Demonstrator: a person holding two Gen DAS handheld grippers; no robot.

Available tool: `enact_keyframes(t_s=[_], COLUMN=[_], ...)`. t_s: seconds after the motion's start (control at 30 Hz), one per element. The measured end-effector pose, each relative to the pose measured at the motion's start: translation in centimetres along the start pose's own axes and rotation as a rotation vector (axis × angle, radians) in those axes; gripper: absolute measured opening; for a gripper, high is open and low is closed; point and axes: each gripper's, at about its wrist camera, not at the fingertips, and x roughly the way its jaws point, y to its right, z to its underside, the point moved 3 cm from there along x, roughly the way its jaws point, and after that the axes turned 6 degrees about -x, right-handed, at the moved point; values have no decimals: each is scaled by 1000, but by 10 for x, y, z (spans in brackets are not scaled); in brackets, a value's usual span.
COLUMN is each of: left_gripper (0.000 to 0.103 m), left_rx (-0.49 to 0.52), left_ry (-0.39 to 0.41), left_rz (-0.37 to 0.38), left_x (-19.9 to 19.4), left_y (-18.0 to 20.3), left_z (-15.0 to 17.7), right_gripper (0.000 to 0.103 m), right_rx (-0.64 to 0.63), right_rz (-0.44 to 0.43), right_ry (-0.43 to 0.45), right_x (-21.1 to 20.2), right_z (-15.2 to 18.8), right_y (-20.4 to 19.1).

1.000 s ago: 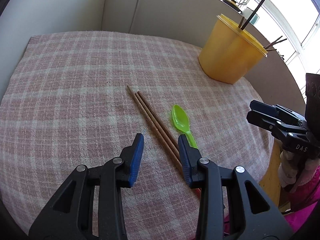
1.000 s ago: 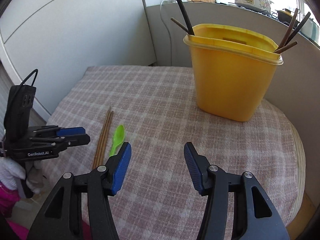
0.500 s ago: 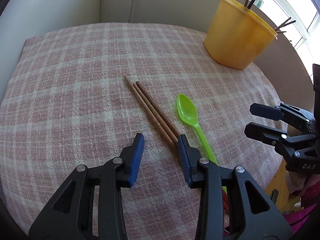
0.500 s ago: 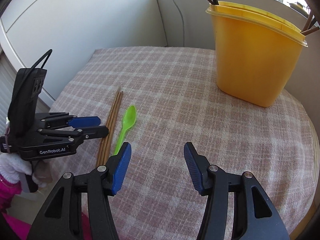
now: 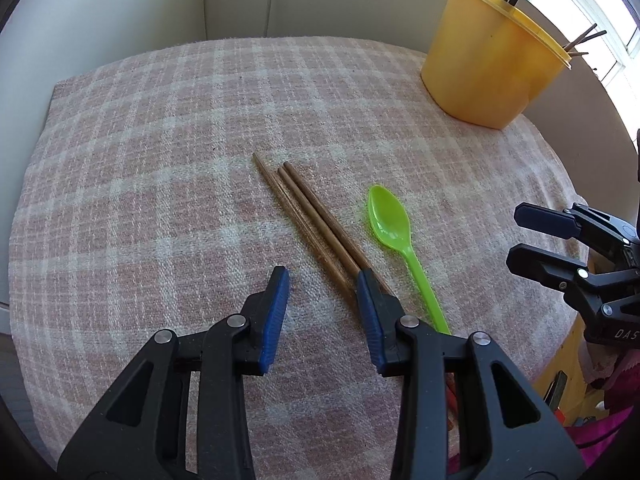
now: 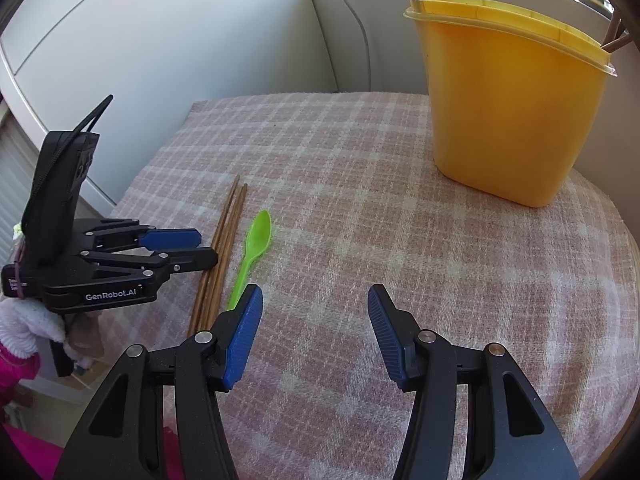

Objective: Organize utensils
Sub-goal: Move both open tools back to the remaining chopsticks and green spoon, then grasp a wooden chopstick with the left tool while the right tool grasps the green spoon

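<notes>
Brown wooden chopsticks (image 5: 308, 216) lie side by side on the pink plaid cloth, with a green plastic spoon (image 5: 394, 232) just right of them. My left gripper (image 5: 322, 284) is open and empty over the near ends of the chopsticks. Its right finger covers them. My right gripper (image 6: 314, 304) is open and empty, above the cloth to the right of the spoon (image 6: 256, 248) and chopsticks (image 6: 224, 248). A yellow plastic tub (image 6: 508, 108) stands at the far right with dark sticks in it. It also shows in the left wrist view (image 5: 488, 68).
The round table's cloth (image 5: 160, 184) ends near the white wall and panel behind. The table edge (image 6: 628, 264) drops off at the right. The left gripper's body (image 6: 104, 268) sits at the table's left edge in the right wrist view.
My left gripper has moved forward and down toward the chopsticks. My right gripper has moved forward toward the tub. Both stayed open.
</notes>
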Motion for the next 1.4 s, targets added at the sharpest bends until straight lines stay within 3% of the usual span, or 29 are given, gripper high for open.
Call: enact_keyframes(t_s=[0.13, 0.37, 0.5, 0.67, 0.8, 0.93, 1.07, 1.27, 1.4], left_gripper=[36, 29, 19, 15, 14, 12, 12, 12, 7], left_rx=[-1, 85, 70, 61, 67, 72, 55, 51, 29], left_ry=[-29, -47, -48, -44, -39, -39, -52, -52, -49], left_rz=[-16, -86, -77, -58, -51, -44, -30, -13, 17], left_x=[7, 22, 25, 24, 24, 20, 18, 17, 15], left_y=[-3, 13, 14, 5, 2, -5, -26, -57, -61], left_z=[-17, -45, -57, -64, -68, -65, -58, -71, -83], right_gripper=[54, 54, 54, 53, 38, 33, 31, 12, 7], right_rx=[-5, 3, -1, 7, 39, 60, 20, -30, -20], right_rz=[-11, -36, -56, -89, -137, -163, -139, -83, -83], right_ry=[10, 20, -5, -68, -123, -183, -210, -270, -284], right_x=[-3, -7, -3, 16, 35, 57, 69, 83, 83], right_z=[0, -1, -1, -4, -12, -20, -32, -39, -40], right_y=[0, 1, -2, -6, -11, -20, -32, -39, -35])
